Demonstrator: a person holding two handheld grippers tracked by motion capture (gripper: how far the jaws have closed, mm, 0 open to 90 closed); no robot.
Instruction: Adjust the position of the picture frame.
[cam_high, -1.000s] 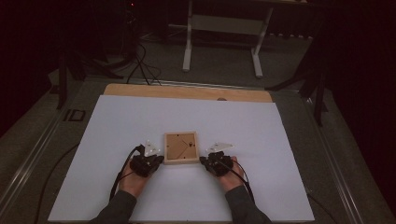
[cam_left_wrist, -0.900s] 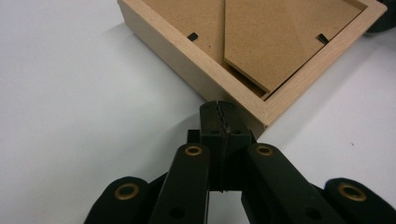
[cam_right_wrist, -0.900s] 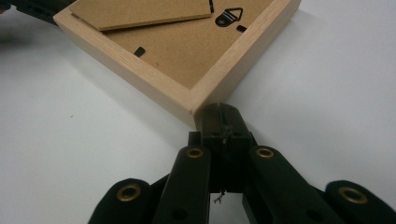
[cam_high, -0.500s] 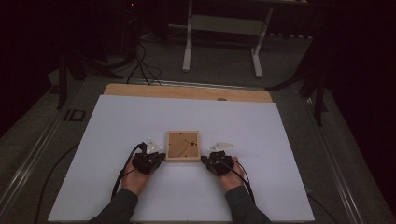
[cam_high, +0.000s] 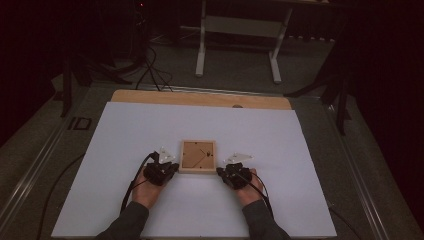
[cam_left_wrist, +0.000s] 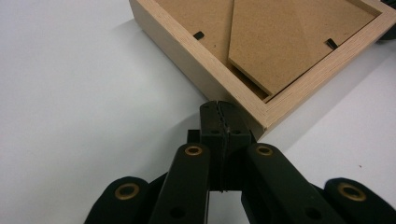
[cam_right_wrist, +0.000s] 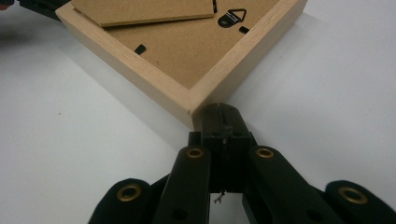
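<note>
Tongs on both sides were pressed together with nothing between them. The left tongs rested their closed tips against the near left corner of the wooden picture frame, seen close in the left gripper view at. The right tongs met the near right corner in the same way, tips touching the wood at. The frame lay face down, flat on the white tabletop, near the middle of its front half, between the two hands. Its brown backing board faced upward, with a small metal hanger and black retaining tabs on it.
</note>
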